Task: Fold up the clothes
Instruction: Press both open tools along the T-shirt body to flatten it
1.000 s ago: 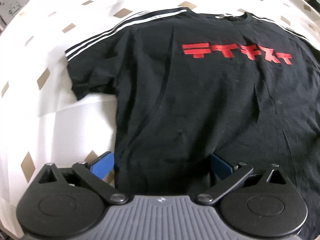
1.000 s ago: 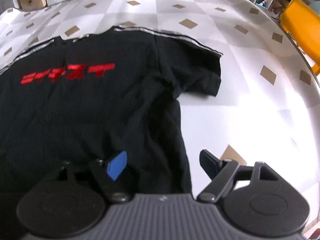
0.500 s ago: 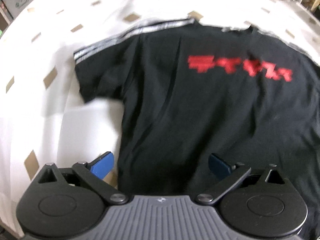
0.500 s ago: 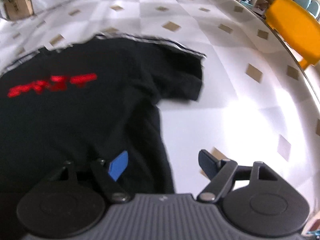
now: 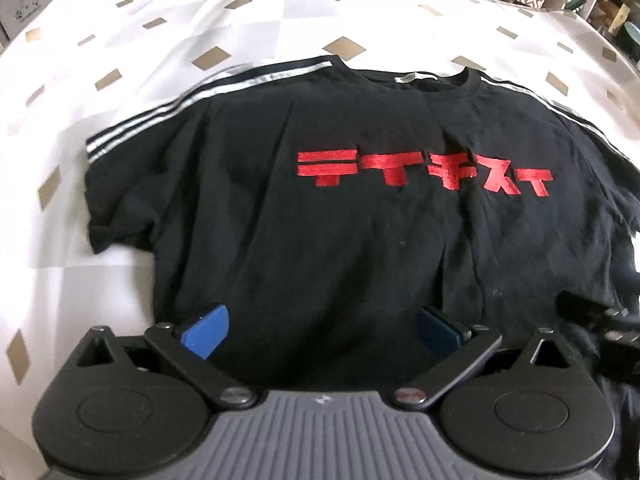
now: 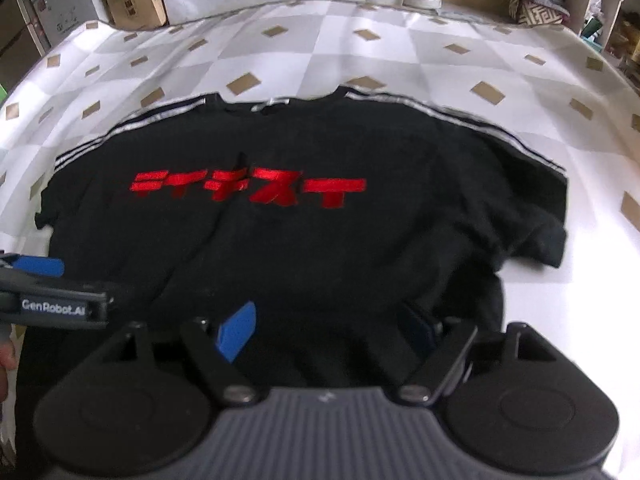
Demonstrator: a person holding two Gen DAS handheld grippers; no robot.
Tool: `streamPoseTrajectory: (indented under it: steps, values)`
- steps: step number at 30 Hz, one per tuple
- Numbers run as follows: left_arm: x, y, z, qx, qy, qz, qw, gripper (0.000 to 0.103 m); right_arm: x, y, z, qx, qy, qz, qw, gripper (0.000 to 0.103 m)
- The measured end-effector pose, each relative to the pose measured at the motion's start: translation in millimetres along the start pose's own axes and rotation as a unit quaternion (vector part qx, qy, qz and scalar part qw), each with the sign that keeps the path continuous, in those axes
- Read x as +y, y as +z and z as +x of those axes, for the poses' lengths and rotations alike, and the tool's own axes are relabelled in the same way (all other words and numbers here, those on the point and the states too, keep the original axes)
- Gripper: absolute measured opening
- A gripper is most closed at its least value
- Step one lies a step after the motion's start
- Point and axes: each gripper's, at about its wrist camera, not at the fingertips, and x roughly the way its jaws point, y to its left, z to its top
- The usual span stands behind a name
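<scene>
Nearest to me, my left gripper [image 5: 320, 326] hangs over the near part of the shirt [image 5: 340, 216] with its jaws wide apart and nothing between them but the cloth below; I cannot tell whether the pads touch the fabric. My right gripper [image 6: 326, 328] is likewise wide open and holds nothing, set over the shirt's near right part, just beside the left gripper, whose blue pad [image 6: 38, 266] shows at the left edge of the right view. The step in hand looks to me like picking a hold for the first fold. To do it well I should bring each gripper down onto an edge of the cloth, pinch one clean layer, and lift both sides evenly so the fabric does not bunch. The shirt lies flat, front up, in the middle of the cloth [image 5: 240, 12] with white and grey checks and tan diamonds, hem near me and collar [image 5: 416, 78] far. It is black, with red lettering [image 5: 424, 172] across the chest and white stripes [image 5: 200, 100] along shoulders and sleeves. The right sleeve [image 6: 536, 232] is rumpled; the left sleeve lies flatter.
</scene>
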Motion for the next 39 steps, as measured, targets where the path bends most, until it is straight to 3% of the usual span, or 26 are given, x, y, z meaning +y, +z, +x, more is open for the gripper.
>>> streamPoseTrajectory:
  steps: [3,6,13,19,24,32,39]
  values:
    - [-2.0,1.0,9.5,0.009,0.002,0.009,0.9999,0.103,1.6,-0.4,13.6,0.027,-0.011,-0.006,1.000,0.077]
    - [2.9,3.1,13.3,0.000,0.008,0.010,0.9999,0.103,-4.3,-2.4,17.1,0.026,-0.038,-0.009,0.999,0.078]
    - [25.4,7.5,13.5,-0.011,0.019,-0.014,0.9997,0.103,-45.4,-0.6,18.8,0.024,-0.063,0.076,0.995,0.081]
    - [40.8,12.4,17.7,-0.012,0.027,-0.034,0.9990,0.103,-51.6,0.5,19.6,0.024,-0.080,0.092,0.992,0.080]
    - [45.3,7.5,14.7,-0.013,0.032,-0.041,0.9986,0.103,-66.2,0.5,17.6,0.024,-0.085,0.126,0.988,0.080]
    - [46.7,10.4,13.5,0.005,0.040,-0.055,0.9977,0.103,-65.3,8.0,6.3,0.013,-0.092,0.127,0.987,0.081]
    - [26.2,21.4,0.8,-0.028,0.044,-0.034,0.9981,0.103,-48.3,20.0,2.3,-0.020,-0.065,0.095,0.993,0.081]
